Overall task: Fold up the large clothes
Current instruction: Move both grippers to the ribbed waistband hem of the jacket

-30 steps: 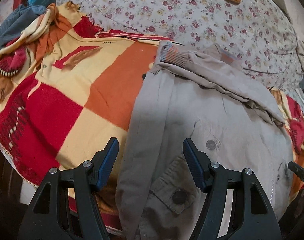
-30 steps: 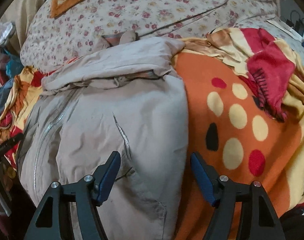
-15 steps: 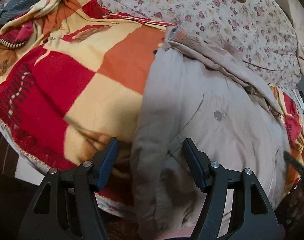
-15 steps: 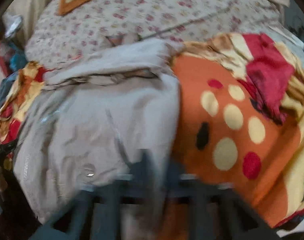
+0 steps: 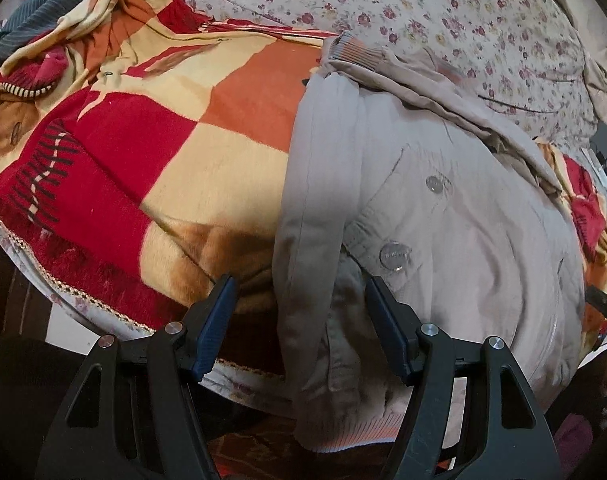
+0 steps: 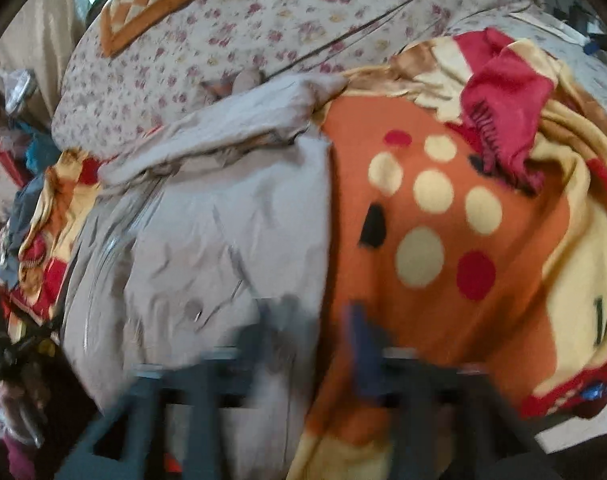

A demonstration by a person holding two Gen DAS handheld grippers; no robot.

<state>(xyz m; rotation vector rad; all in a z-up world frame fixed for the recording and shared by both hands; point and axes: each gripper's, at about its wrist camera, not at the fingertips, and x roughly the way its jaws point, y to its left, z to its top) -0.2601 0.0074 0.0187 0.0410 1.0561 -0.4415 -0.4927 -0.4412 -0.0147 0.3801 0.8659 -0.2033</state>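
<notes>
A large beige jacket (image 5: 443, 208) with snap buttons lies spread on a bed over a red, orange and cream blanket (image 5: 151, 148). Its sleeves are folded across the top, and its ribbed hem (image 5: 343, 432) hangs over the bed's front edge. My left gripper (image 5: 299, 320) is open, its jaws on either side of the jacket's left front edge near the hem. In the right wrist view the jacket (image 6: 223, 232) fills the left half. My right gripper (image 6: 315, 344) is blurred; its jaws stand close together around the jacket's right edge near the hem.
A floral bedspread (image 5: 423, 12) covers the far half of the bed, with an orange checked cushion (image 6: 151, 4) on it. Bunched blanket folds (image 6: 503, 92) lie at the right. A pile of dark clothes (image 5: 31, 20) sits at the far left.
Both grippers have moved back toward the bed's front edge, down to the jacket's hem. The right gripper's jaws have narrowed from wide open and are motion-blurred.
</notes>
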